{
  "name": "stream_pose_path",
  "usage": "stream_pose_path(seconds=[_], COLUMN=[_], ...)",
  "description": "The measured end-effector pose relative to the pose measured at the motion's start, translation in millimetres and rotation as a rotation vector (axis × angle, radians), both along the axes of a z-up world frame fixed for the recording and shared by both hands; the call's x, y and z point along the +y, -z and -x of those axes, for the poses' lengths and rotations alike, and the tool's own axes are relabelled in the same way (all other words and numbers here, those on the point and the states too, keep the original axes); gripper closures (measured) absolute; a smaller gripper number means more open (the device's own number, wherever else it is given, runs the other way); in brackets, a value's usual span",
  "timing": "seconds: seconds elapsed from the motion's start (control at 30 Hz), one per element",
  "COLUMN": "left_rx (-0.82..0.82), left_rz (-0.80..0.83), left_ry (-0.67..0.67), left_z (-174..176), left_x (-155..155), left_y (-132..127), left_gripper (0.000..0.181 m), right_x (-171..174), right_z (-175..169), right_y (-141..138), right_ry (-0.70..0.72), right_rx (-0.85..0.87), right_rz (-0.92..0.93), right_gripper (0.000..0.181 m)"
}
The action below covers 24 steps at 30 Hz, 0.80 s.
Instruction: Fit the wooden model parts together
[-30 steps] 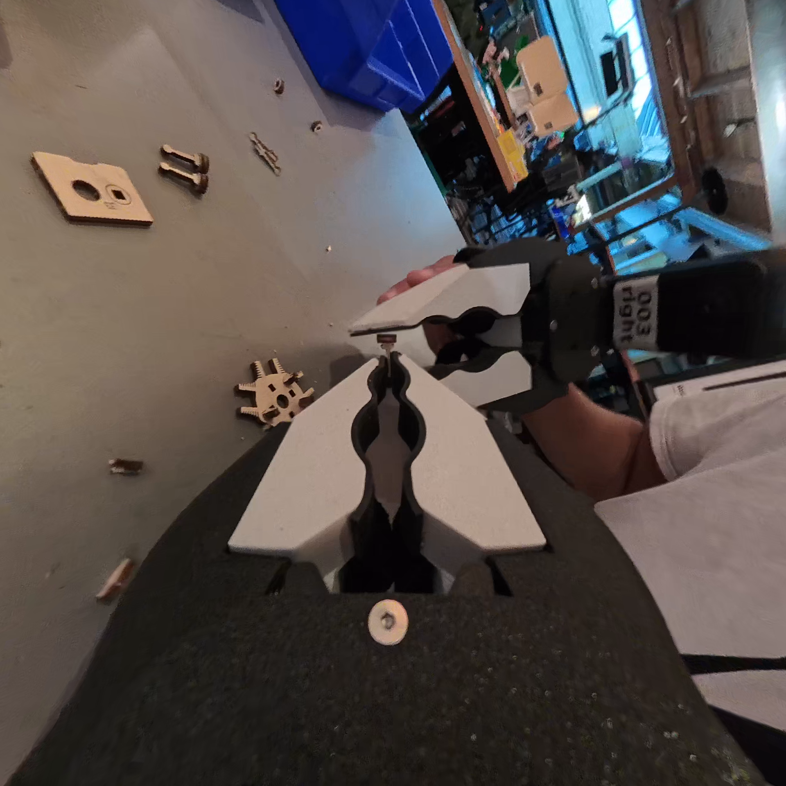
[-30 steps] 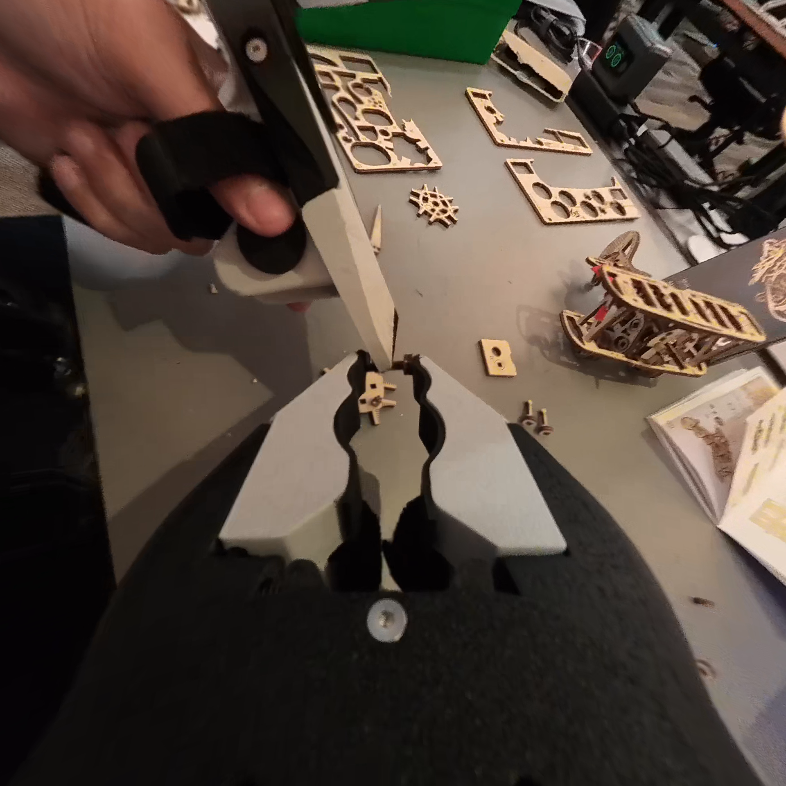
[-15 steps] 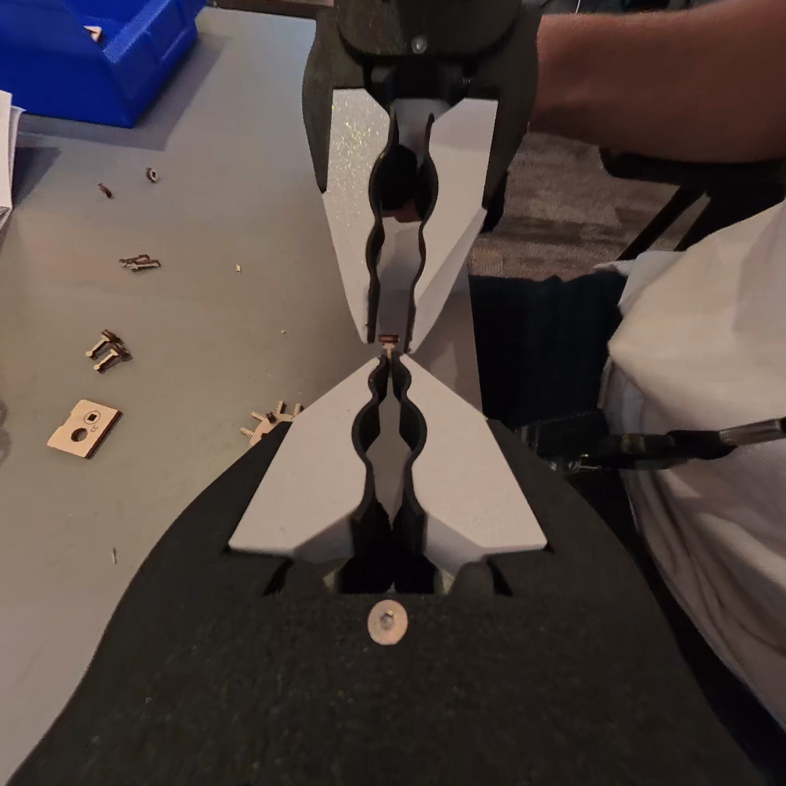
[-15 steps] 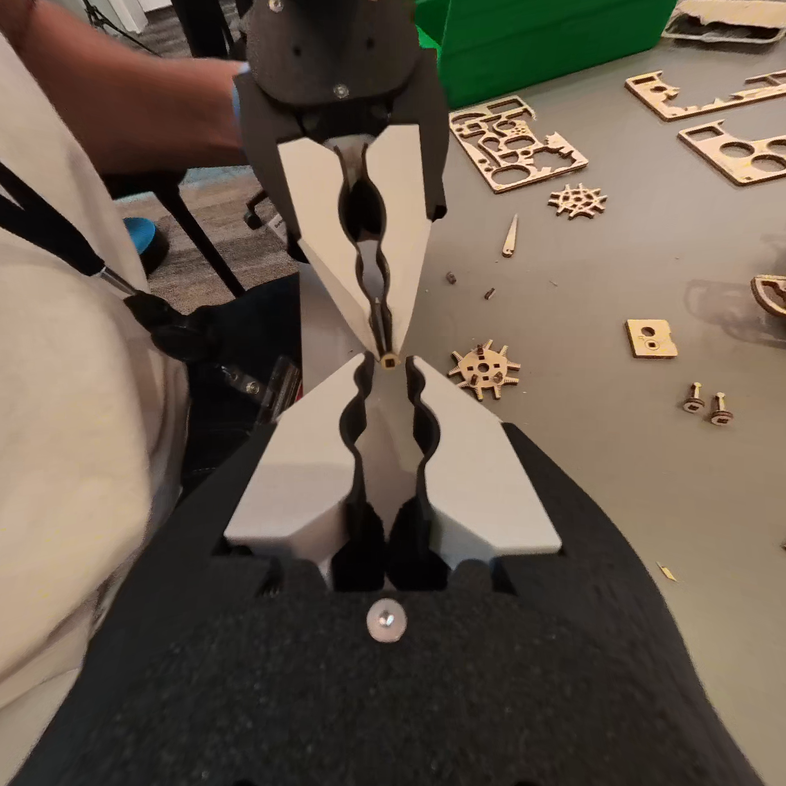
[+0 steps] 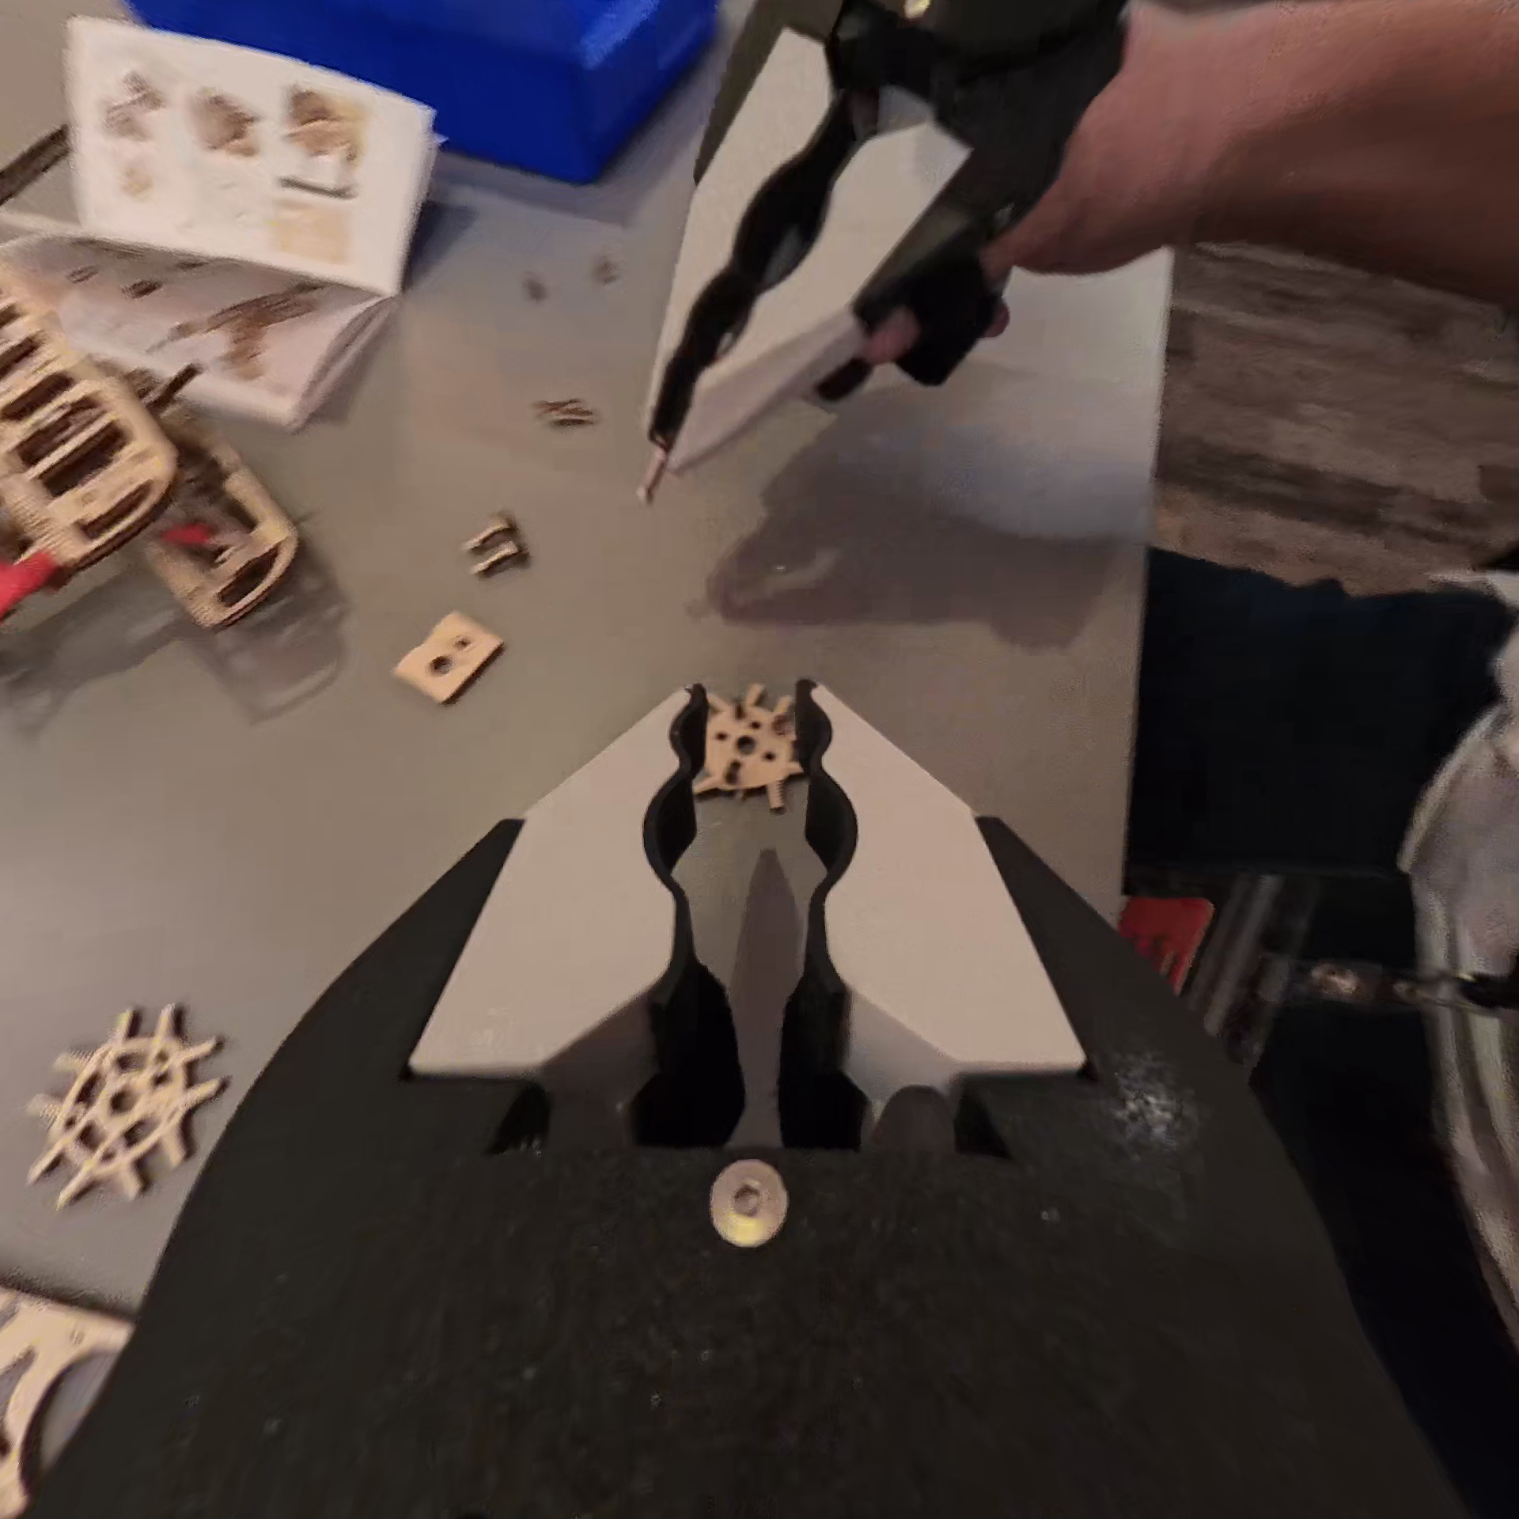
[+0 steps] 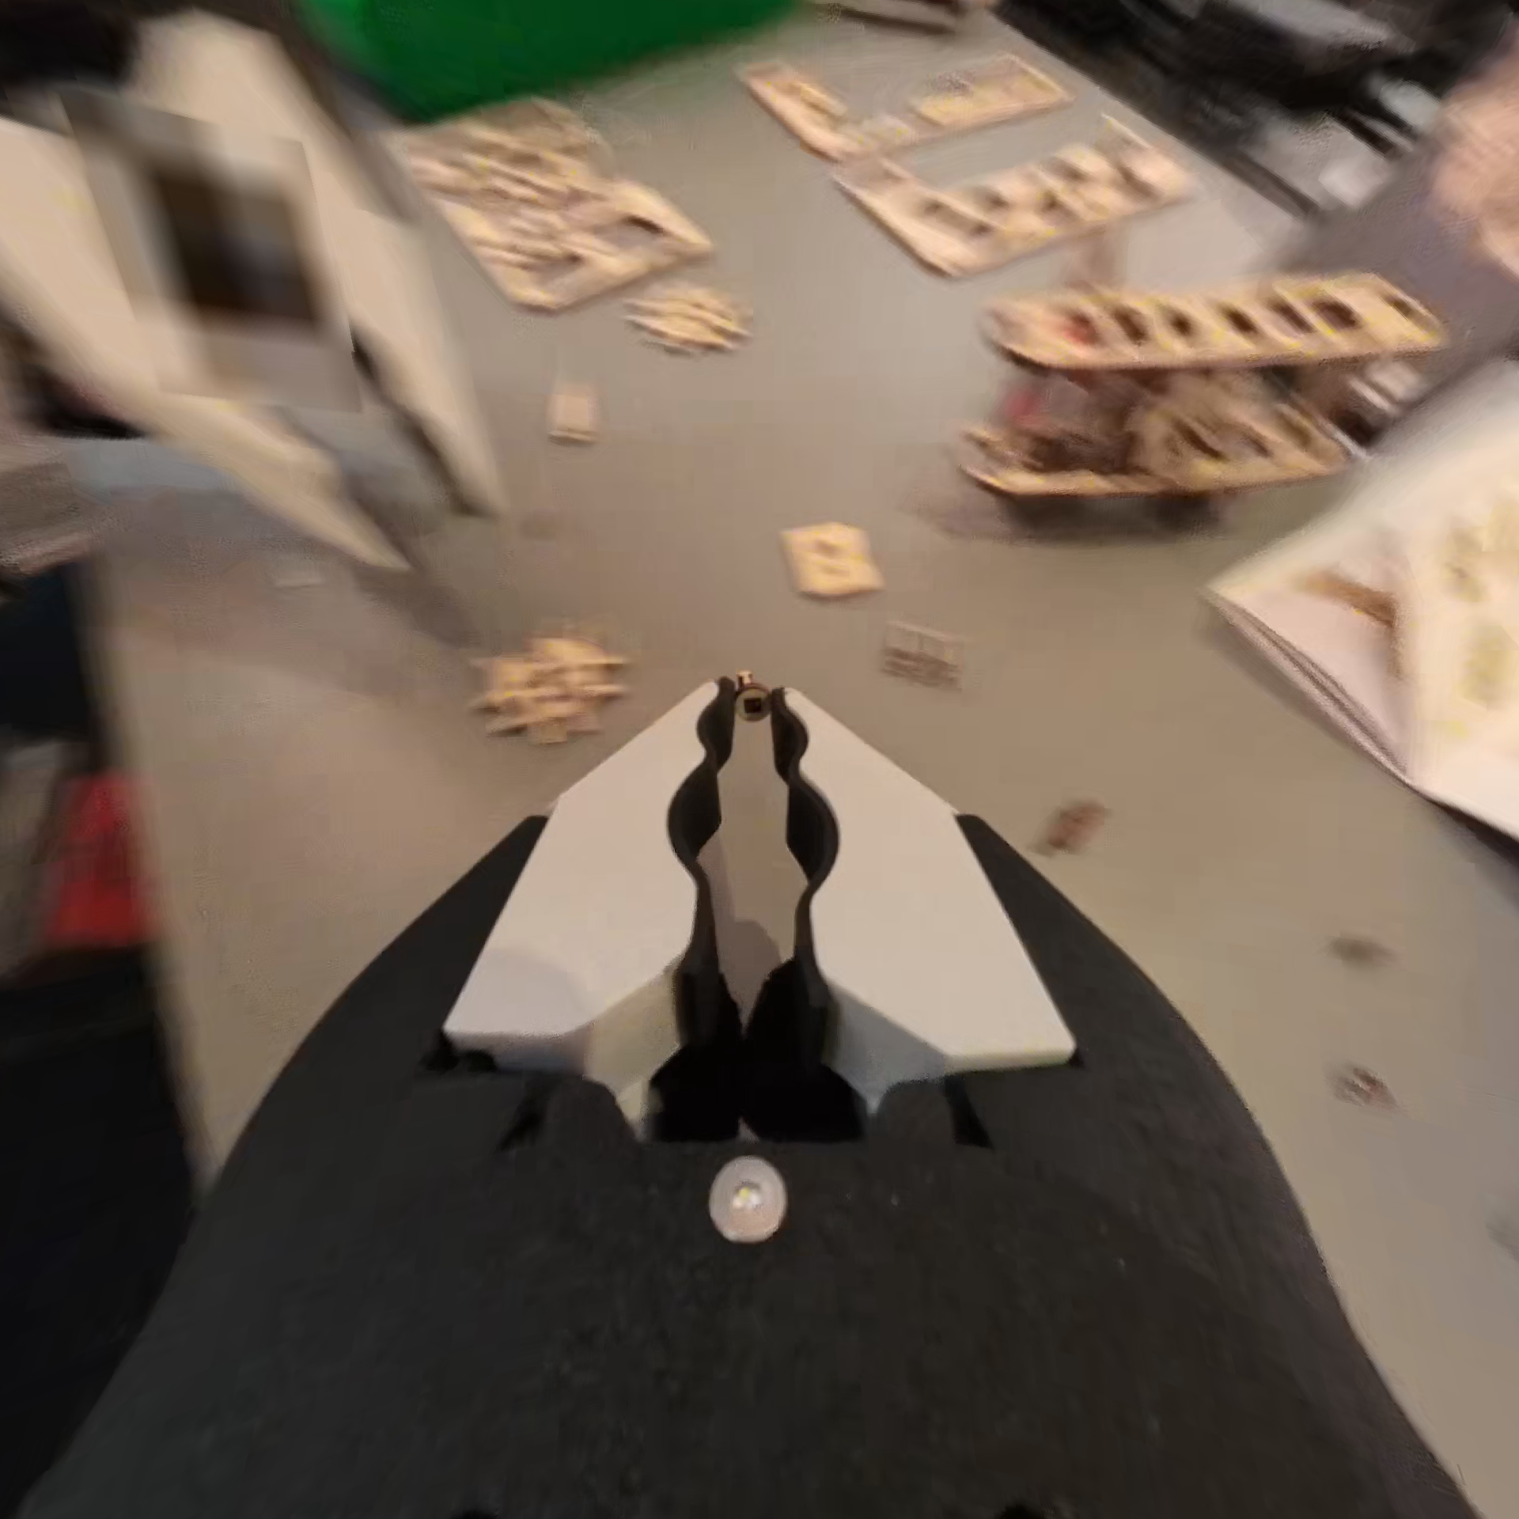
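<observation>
While the left hand-held gripper (image 5: 746, 699) gapes empty, the right hand-held gripper (image 6: 750, 697) pinches a small wooden peg (image 6: 751, 705); booklet (image 5: 238, 205) print unreadable.

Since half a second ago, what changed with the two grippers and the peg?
The left gripper let go of the small wooden peg, opened, and now hangs over the toothed wooden gear. The right gripper kept the peg pinched at its tips and pulled away, so the tip-to-tip meeting is broken. Unchanged: the gear, square plate and biplane model lie on the table.
</observation>
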<state>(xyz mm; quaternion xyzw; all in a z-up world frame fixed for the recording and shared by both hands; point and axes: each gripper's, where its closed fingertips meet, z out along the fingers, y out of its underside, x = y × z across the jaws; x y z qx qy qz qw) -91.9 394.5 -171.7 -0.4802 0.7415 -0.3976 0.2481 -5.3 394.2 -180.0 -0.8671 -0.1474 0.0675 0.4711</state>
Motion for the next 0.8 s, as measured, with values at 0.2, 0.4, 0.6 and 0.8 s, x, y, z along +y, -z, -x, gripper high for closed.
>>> stream_pose_path(seconds=[0.2, 0.4, 0.6, 0.8], left_rx=[-0.037, -0.006, 0.014, 0.028], left_rz=[0.127, 0.071, 0.085, 0.114], left_ry=[-0.102, -0.102, -0.109, -0.138], left_z=[-0.4, 3.5, 3.2, 2.7], left_x=[20.4, 23.5, 24.6, 29.3], left_y=[-16.9, -6.9, 0.3, 2.2], left_gripper=[0.168, 0.170, 0.169, 0.169], right_x=[60.7, 67.7, 51.9, 9.7], right_z=[-61.2, -63.5, -62.9, -99.4], right_y=[24.2, 44.7, 42.5, 30.8], right_ry=[0.133, 0.071, 0.062, 0.202], right_rx=[-0.079, -0.011, 0.033, -0.014], right_rz=[0.103, 0.234, 0.254, 0.208], right_gripper=[0.174, 0.174, 0.163, 0.162])
